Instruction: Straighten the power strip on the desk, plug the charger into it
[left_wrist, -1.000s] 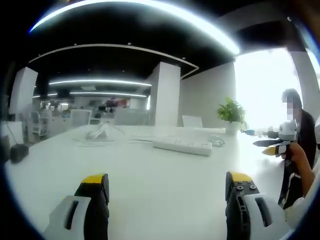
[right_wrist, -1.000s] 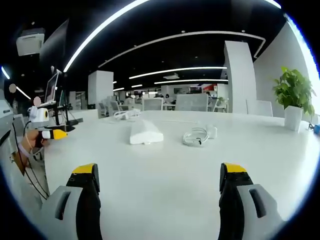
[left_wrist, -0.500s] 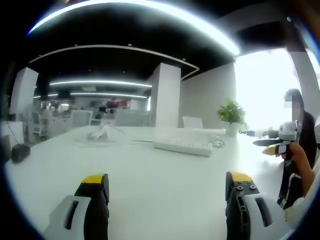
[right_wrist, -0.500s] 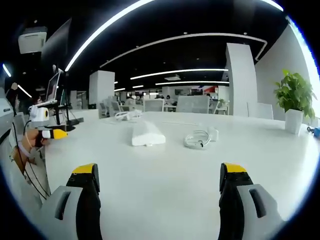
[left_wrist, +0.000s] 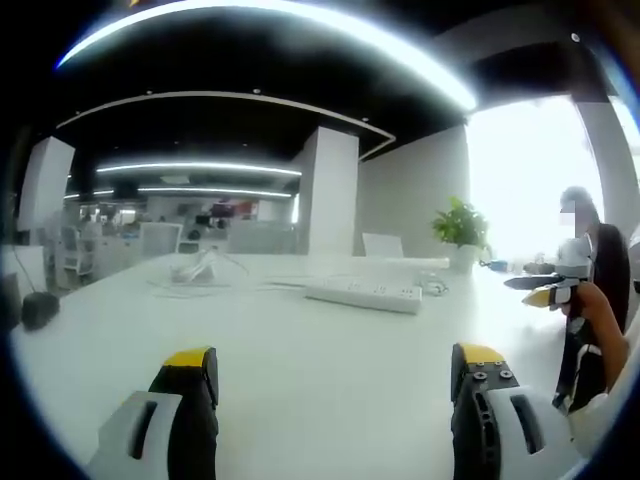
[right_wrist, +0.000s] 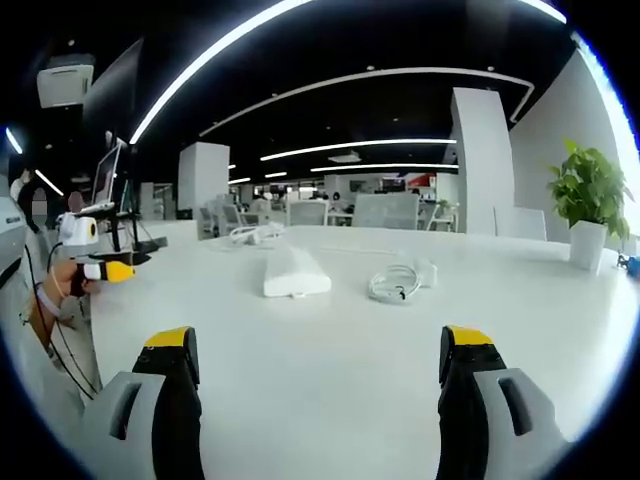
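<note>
Both grippers hover low over the white desk (right_wrist: 330, 370), jaws spread wide, grasping nothing. Ahead of the right gripper (right_wrist: 318, 385) lie the long white power strip (right_wrist: 295, 272) and, just right of it, the white charger with coiled cable (right_wrist: 402, 280). Bare desktop lies between. Far right stands a potted green plant (right_wrist: 588, 200). From the left gripper (left_wrist: 335, 385), the strip (left_wrist: 365, 293) lies ahead.

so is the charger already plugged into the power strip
No, the charger lies with its coiled cable on the desk, apart from the power strip.
</note>
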